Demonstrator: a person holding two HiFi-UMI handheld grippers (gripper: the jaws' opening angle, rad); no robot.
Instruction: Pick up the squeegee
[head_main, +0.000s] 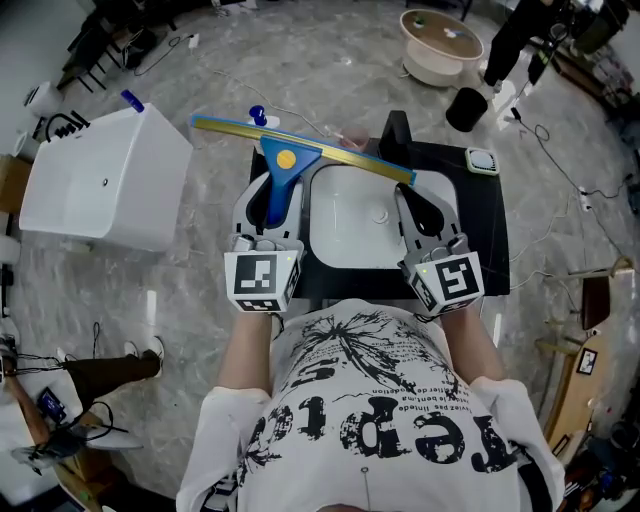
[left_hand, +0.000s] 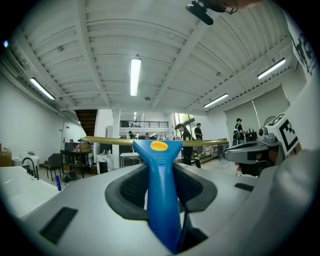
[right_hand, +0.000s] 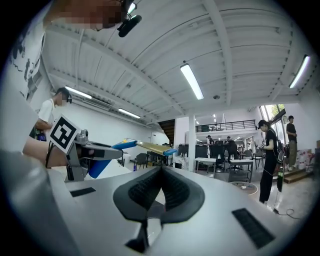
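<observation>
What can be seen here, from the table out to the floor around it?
squeegee: one, blue handle with yellow blade bar, in the left gripper
basin: one, white, on the black table
table: one, black, in front of the person
cabinet: one, white, on the floor at left
bottle: one, blue, at the cabinet's far corner
tub: one, cream, round, on the floor ahead
bucket: one, black, near the tub
bystanders: several, far back in the hall
left gripper: one, white with black pads, shut on the squeegee's handle
right gripper: one, same colours, shut and empty
shirt: one, white with black print
</observation>
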